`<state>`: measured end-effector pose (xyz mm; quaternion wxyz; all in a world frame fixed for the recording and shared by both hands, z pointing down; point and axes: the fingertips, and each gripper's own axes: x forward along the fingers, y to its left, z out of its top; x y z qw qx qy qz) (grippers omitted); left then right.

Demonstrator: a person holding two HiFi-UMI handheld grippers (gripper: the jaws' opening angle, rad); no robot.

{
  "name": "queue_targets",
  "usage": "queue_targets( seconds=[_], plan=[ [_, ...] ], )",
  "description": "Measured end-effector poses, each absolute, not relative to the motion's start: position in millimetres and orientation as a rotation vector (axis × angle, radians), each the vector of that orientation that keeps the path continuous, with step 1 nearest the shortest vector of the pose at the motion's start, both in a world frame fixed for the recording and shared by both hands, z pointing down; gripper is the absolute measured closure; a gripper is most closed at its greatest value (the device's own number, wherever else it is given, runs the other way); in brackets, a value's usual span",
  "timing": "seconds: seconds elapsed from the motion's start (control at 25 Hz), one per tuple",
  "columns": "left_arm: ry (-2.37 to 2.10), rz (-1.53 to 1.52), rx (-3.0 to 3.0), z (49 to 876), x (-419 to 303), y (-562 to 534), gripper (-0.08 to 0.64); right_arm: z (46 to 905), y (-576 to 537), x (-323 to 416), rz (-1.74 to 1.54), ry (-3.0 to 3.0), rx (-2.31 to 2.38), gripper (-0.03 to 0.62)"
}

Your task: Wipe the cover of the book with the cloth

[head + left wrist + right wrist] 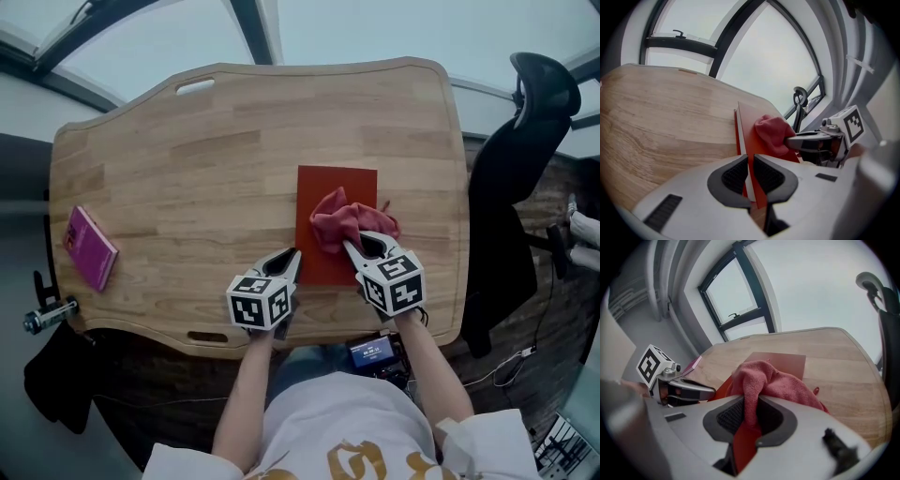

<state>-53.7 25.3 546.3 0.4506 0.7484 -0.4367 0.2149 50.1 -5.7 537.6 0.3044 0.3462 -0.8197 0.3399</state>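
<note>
A red book (336,187) lies flat on the wooden table (187,159), just right of centre. A crumpled pink-red cloth (349,220) rests on its cover. My right gripper (364,242) is shut on the near part of the cloth; in the right gripper view the cloth (764,380) rises between the pads of that gripper (751,404), with the book (785,363) beyond. My left gripper (293,256) is at the book's near left edge. In the left gripper view it (751,161) is pinched on the book's edge (752,136), with the cloth (773,133) to the right.
A magenta book (90,247) lies near the table's left edge. A black office chair (511,187) stands off the right side. A black object (47,314) hangs at the table's near left corner. Windows lie beyond the far edge.
</note>
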Motion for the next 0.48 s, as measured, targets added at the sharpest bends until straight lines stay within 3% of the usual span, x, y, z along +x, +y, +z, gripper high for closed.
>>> queue_targets(
  seconds=[0.48],
  plan=[
    [-1.084,0.528,1.836,546,-55,24,0.514,537,-39,50,0.878,-2.186,0.918,0.517]
  ],
)
